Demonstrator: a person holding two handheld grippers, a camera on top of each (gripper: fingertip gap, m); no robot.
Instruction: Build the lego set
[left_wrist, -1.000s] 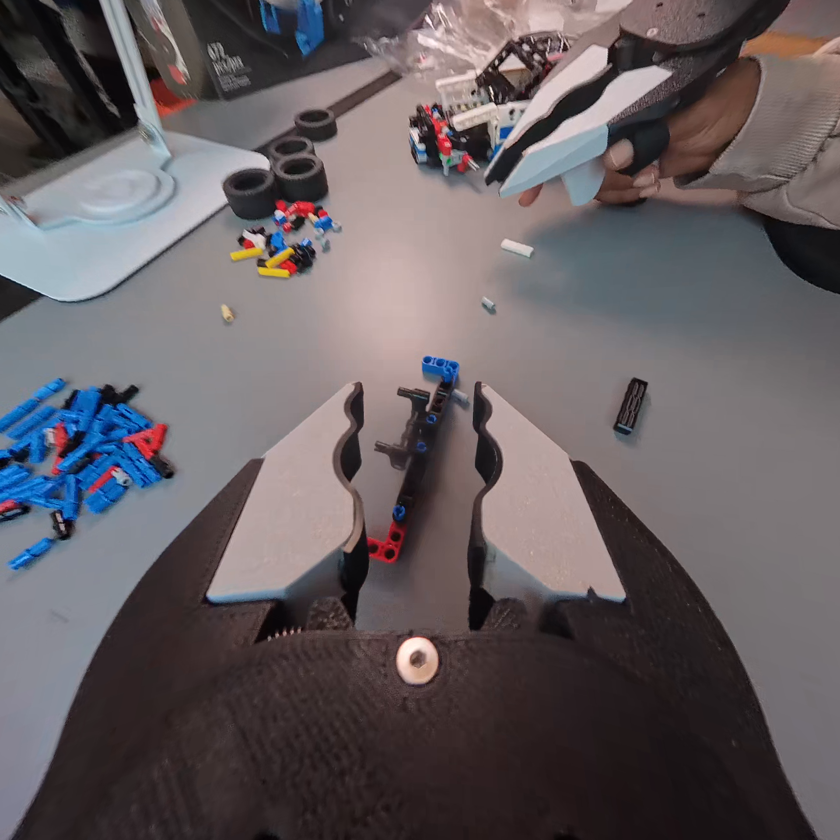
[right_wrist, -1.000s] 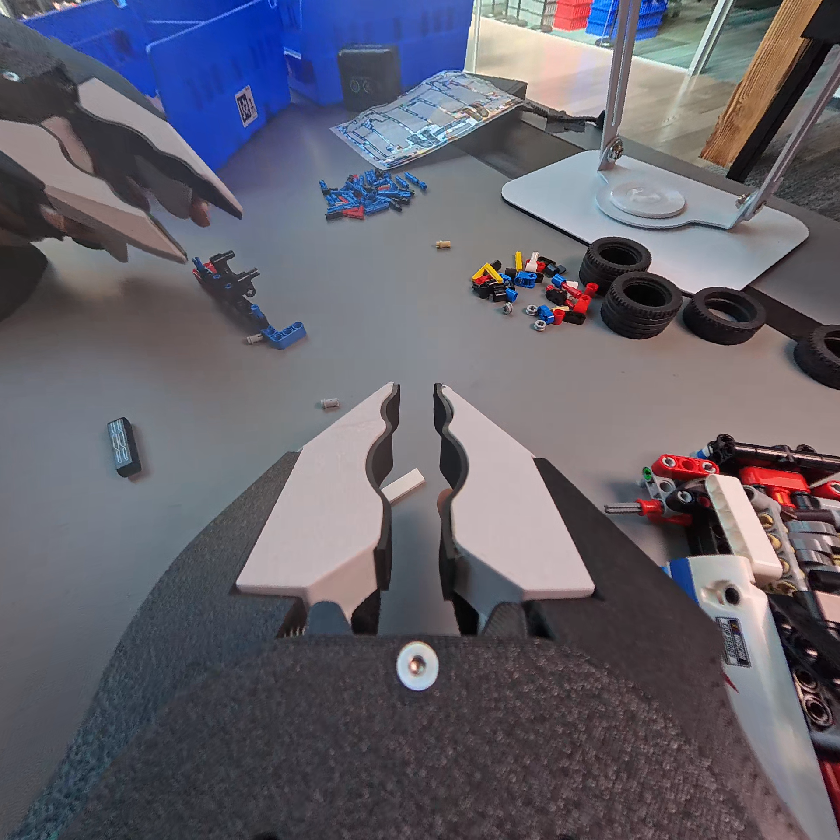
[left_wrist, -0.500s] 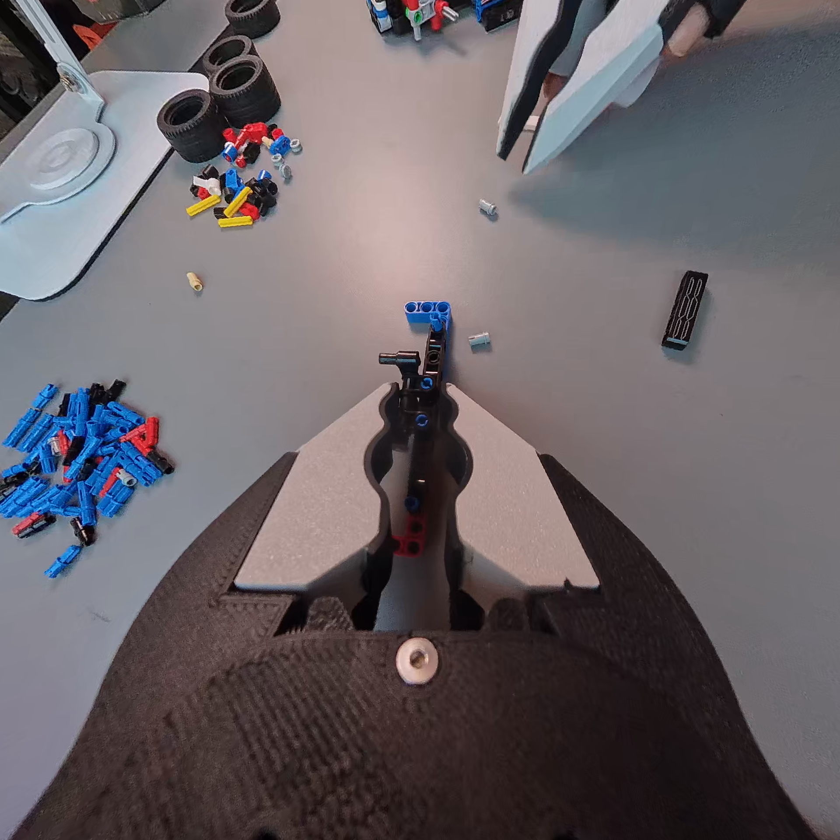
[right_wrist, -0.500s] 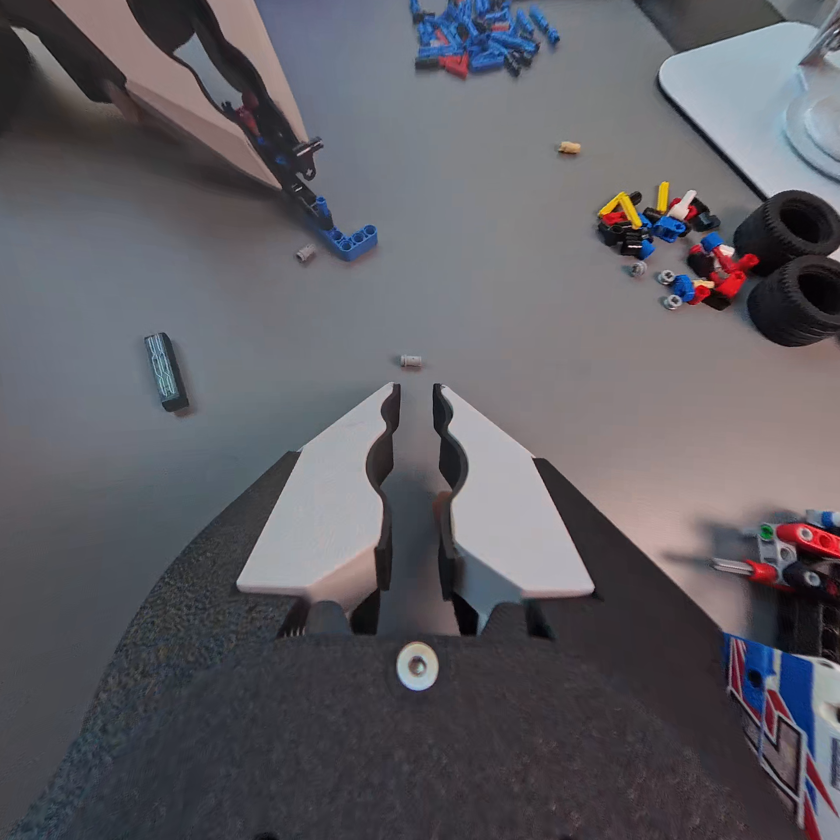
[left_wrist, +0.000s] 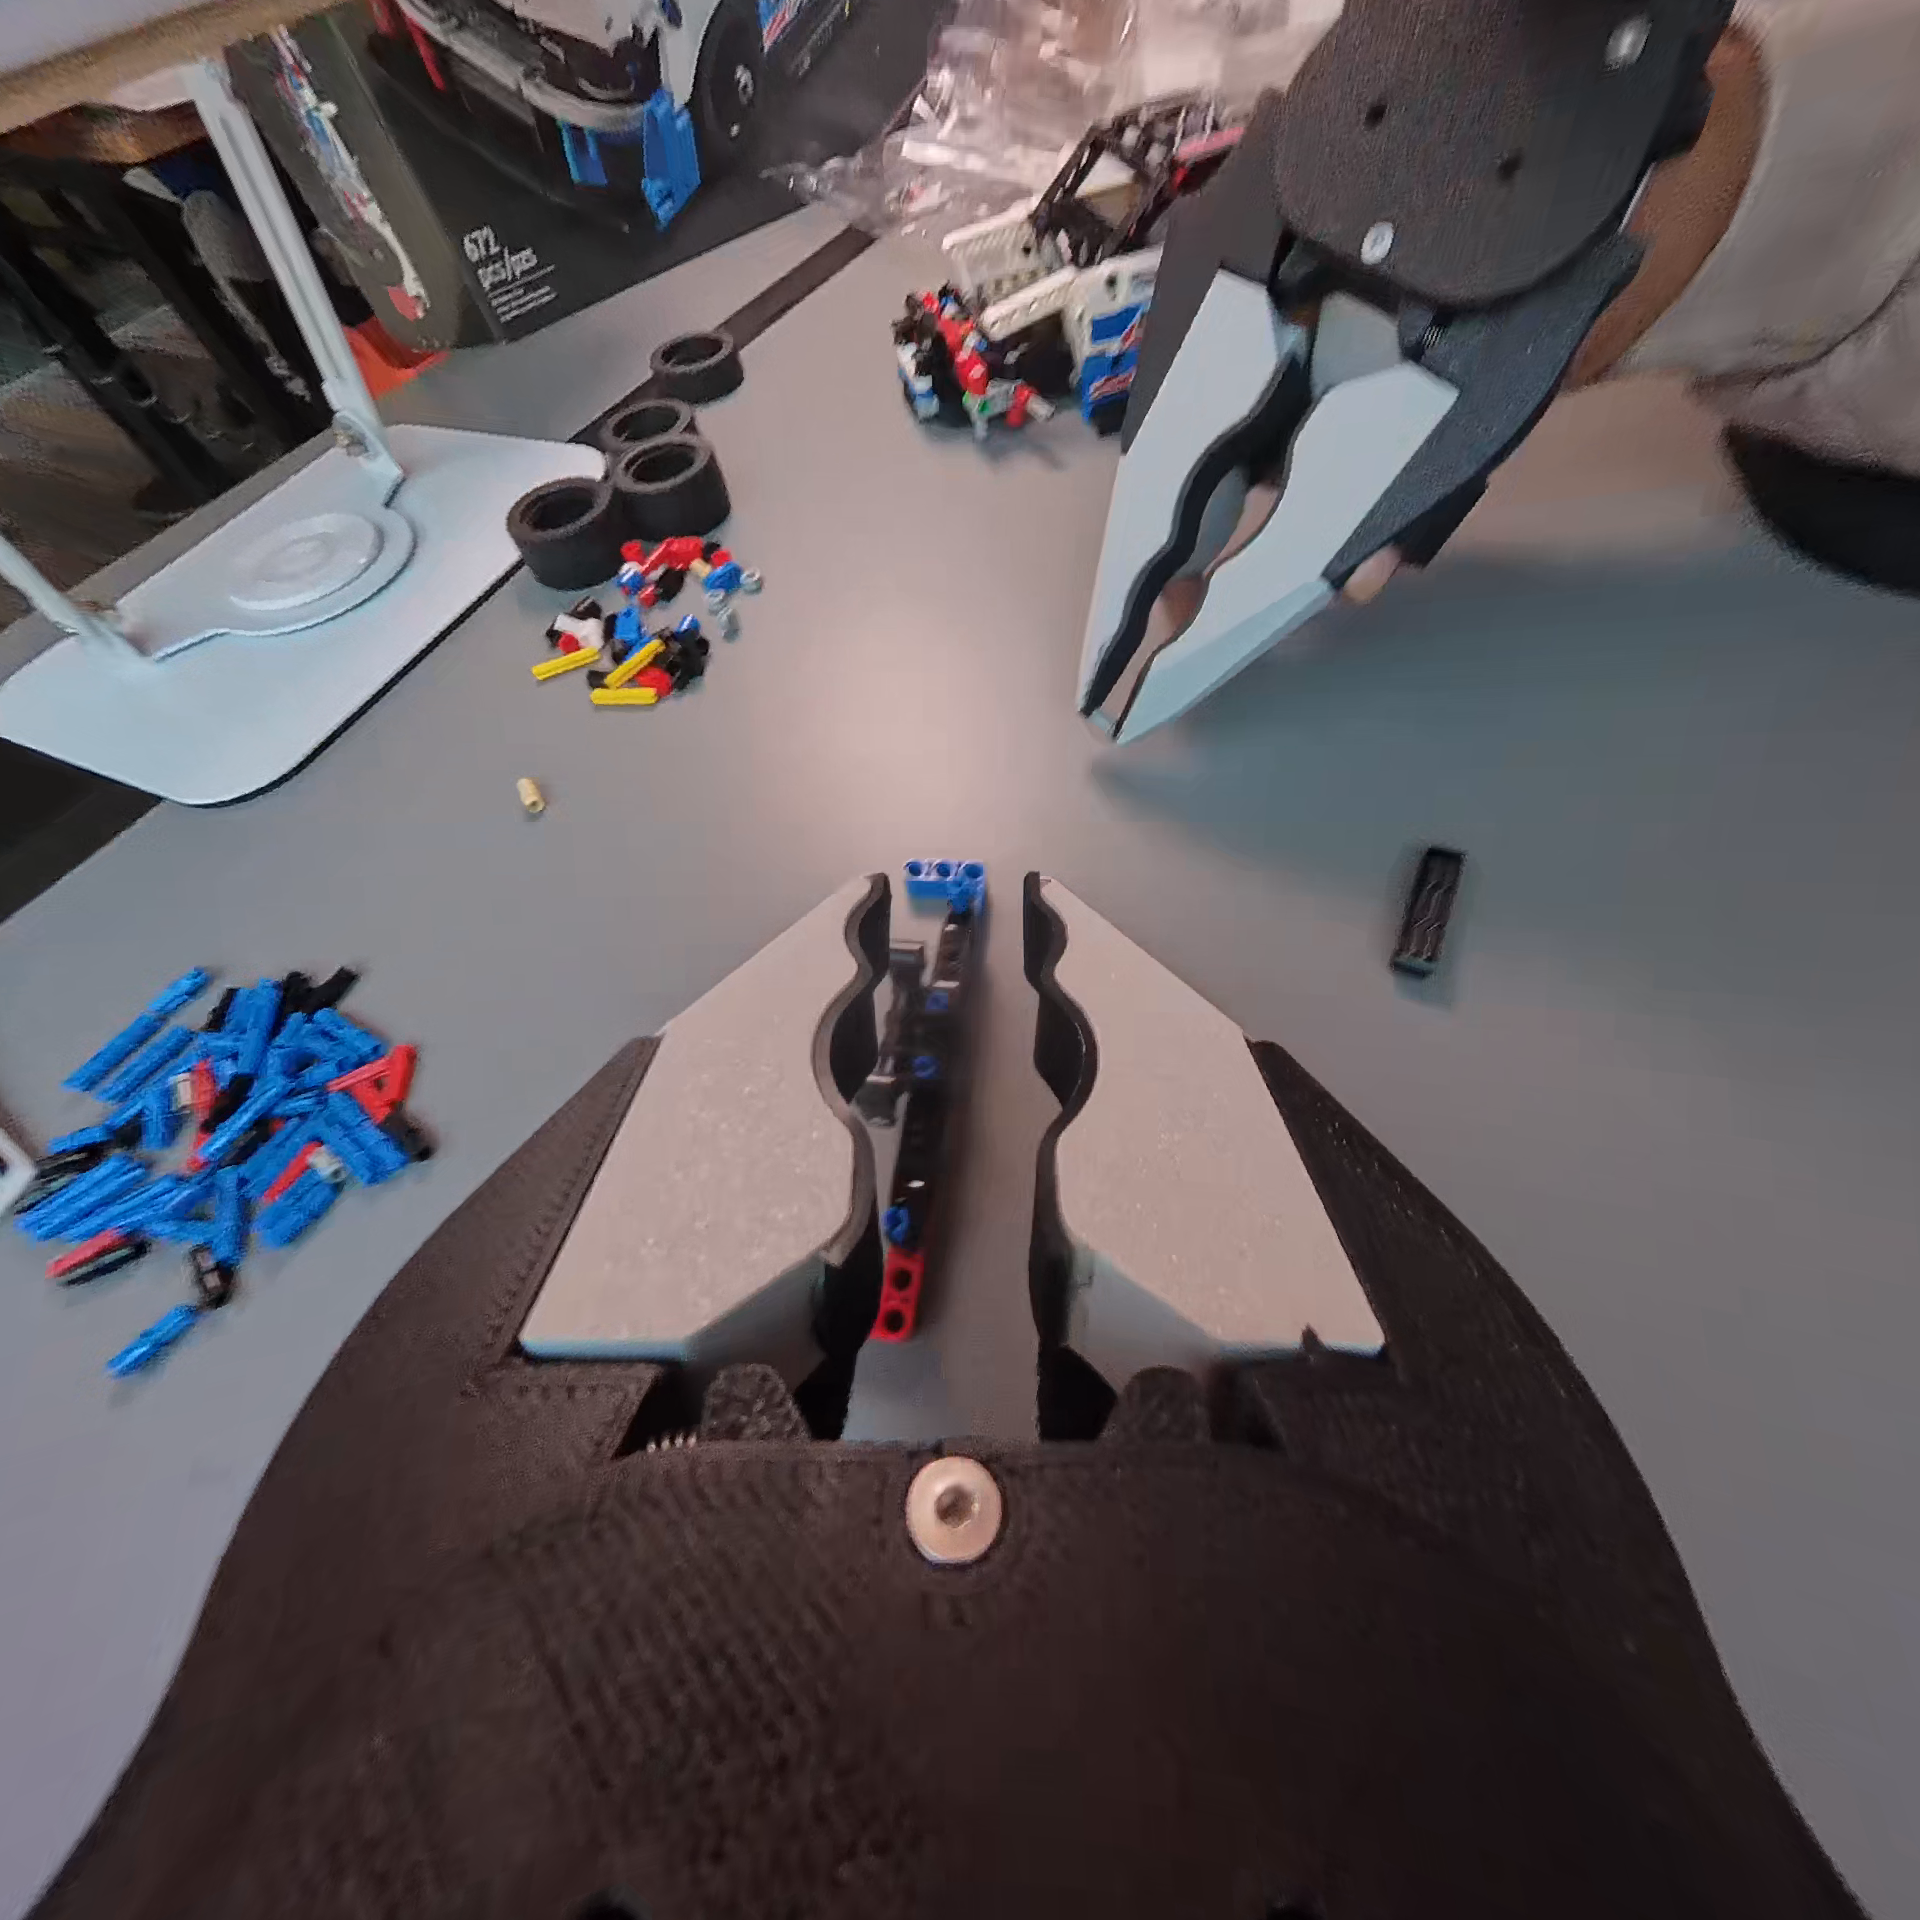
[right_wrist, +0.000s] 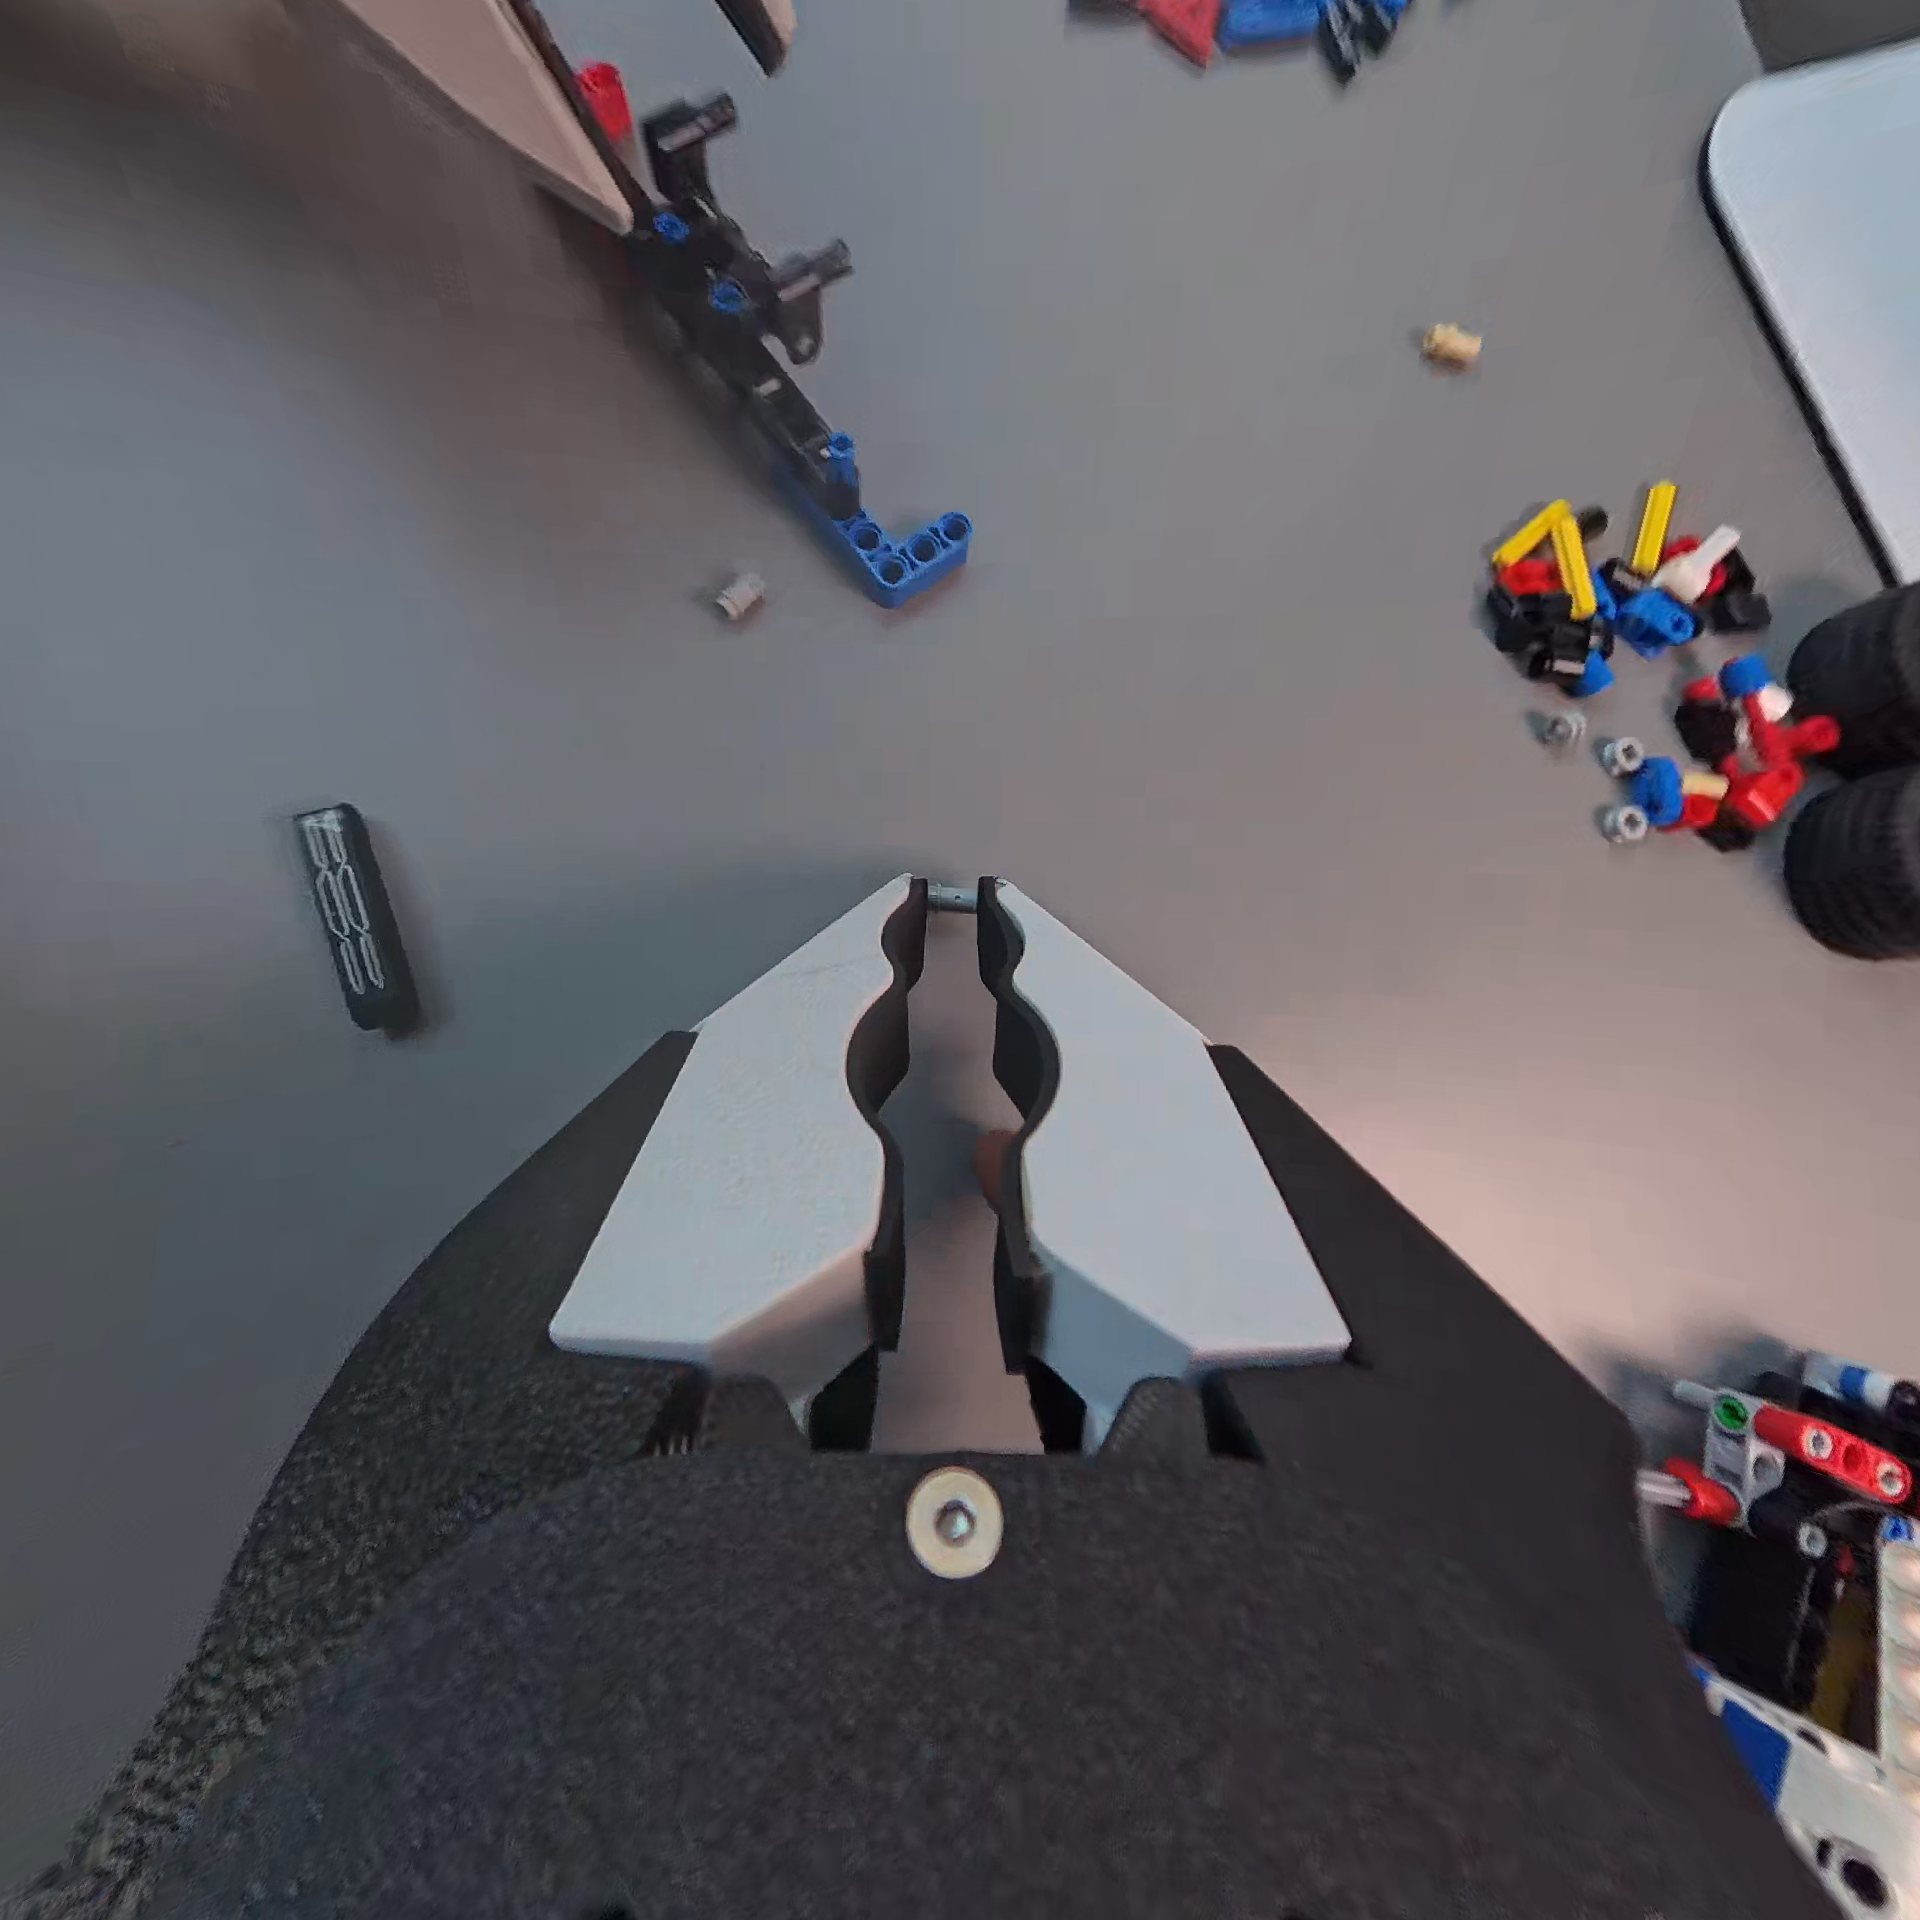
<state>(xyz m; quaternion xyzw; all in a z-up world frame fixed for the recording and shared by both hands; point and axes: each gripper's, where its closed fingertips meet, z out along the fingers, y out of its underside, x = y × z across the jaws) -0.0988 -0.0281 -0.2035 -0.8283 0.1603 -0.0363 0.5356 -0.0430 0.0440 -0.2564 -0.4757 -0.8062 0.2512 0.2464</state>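
Observation:
A long black beam assembly with blue pins, a red end and a blue L-shaped end lies on the grey table between the fingers of my left gripper. The jaws stand wider than the beam, which rests near the left finger. The assembly also shows in the right wrist view, with a left gripper finger beside it. My right gripper is shut on a small grey pin at its fingertips, low over the table. It also shows in the left wrist view.
A second grey pin, a black tile and a tan pin lie loose. Mixed small parts sit by black tyres. A blue parts pile is left. The part-built car and a white stand base are behind. My hands' fingertips stand some 11 cm from each other. My right tips are roughly 10 cm from the black tile. It is also in sight in the left wrist view.
My left gripper, shut on the beam assembly half a second ago, has opened around it. My right gripper has moved forward to a small grey pin and closed on it.

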